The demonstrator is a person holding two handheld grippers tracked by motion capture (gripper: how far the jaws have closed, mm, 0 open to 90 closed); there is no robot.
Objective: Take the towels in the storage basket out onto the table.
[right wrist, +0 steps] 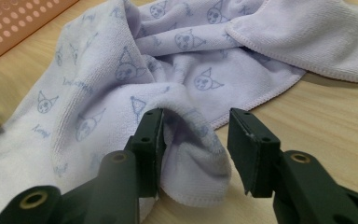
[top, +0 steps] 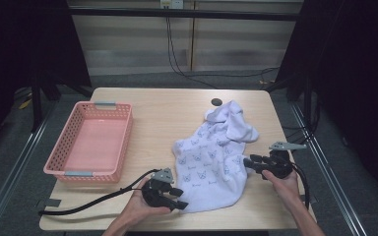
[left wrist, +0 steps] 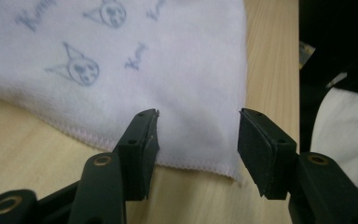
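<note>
**Both grippers set at the near edges of the towel, jaws parted**

You have a pale lilac towel (top: 215,162), printed with small cat faces, lying rumpled on the right half of the wooden table (top: 167,115); its far end is bunched into a heap while its near part lies flatter. Your left gripper (top: 175,198) sits at the towel's near left corner, low on the table. In the left gripper view its jaws stand apart with the hemmed corner (left wrist: 200,140) lying between them, neither pad pressing on it, so nothing is held. Your right gripper (top: 250,163) meets the towel's right edge. In the right gripper view its jaws are likewise parted around a raised fold (right wrist: 193,158); the left pad (right wrist: 150,149) touches the cloth, the other stands clear. Placed so, each jaw pair brackets an edge, probably to pinch two points for spreading or folding. The pink basket (top: 91,142) waits at the left, well apart.
</note>
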